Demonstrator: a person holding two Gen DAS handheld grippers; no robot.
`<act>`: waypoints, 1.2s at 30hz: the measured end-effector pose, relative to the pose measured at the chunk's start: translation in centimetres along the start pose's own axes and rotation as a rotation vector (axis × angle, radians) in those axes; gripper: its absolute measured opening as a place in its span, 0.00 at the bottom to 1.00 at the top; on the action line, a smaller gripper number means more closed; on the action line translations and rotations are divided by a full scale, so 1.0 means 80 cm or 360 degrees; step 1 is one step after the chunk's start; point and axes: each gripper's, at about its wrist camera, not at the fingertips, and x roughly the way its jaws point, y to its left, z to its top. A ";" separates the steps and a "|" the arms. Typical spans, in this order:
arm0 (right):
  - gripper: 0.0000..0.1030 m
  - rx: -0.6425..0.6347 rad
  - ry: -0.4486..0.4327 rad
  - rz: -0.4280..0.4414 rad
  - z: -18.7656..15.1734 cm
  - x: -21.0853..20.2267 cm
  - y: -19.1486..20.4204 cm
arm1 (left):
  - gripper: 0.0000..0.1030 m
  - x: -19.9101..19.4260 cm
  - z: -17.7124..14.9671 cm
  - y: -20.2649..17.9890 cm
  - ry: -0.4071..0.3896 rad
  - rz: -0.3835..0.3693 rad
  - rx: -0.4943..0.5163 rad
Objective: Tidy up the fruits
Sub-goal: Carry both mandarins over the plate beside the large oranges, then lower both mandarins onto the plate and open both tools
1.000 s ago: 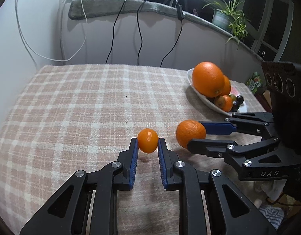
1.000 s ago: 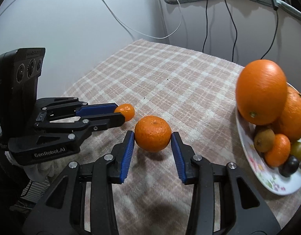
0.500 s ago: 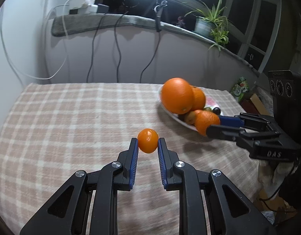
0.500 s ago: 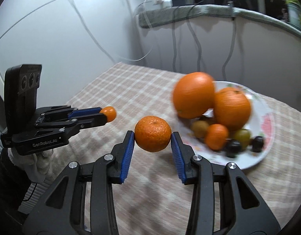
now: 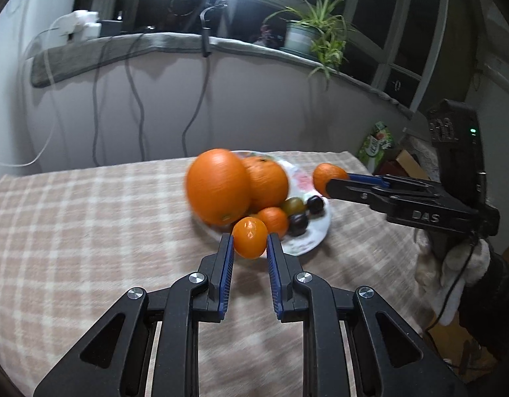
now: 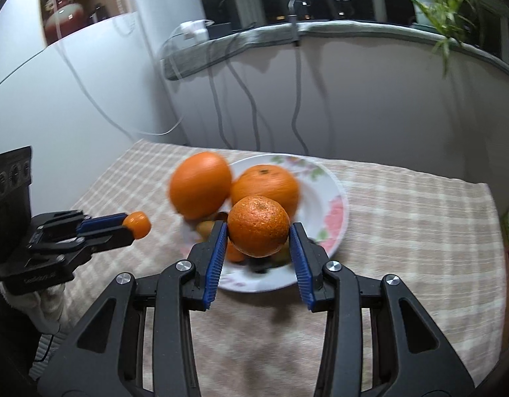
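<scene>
My left gripper (image 5: 250,248) clamps a kumquat (image 5: 250,237); my right gripper (image 6: 258,235) clamps a mandarin (image 6: 258,226) above the fruit plate (image 6: 333,231). Checked tablecloth (image 5: 89,231), windowsill plant (image 5: 315,38) behind.

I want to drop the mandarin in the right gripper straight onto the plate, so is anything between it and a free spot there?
Partly. The mandarin hangs over the plate's near side, where small fruits already lie. The right part looks bare.
</scene>
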 end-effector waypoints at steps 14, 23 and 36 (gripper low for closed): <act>0.39 0.0031 0.0043 -0.0048 0.007 0.029 -0.044 | 0.18 0.058 0.034 -0.045 0.0013 -0.0030 0.0099; 0.39 0.0032 0.0066 -0.0042 0.011 0.043 -0.055 | 0.18 0.084 0.048 -0.062 0.0030 -0.0019 0.0150; 0.39 0.0021 0.0079 -0.0027 0.014 0.053 -0.057 | 0.18 0.096 0.053 -0.064 0.0038 0.0008 0.0152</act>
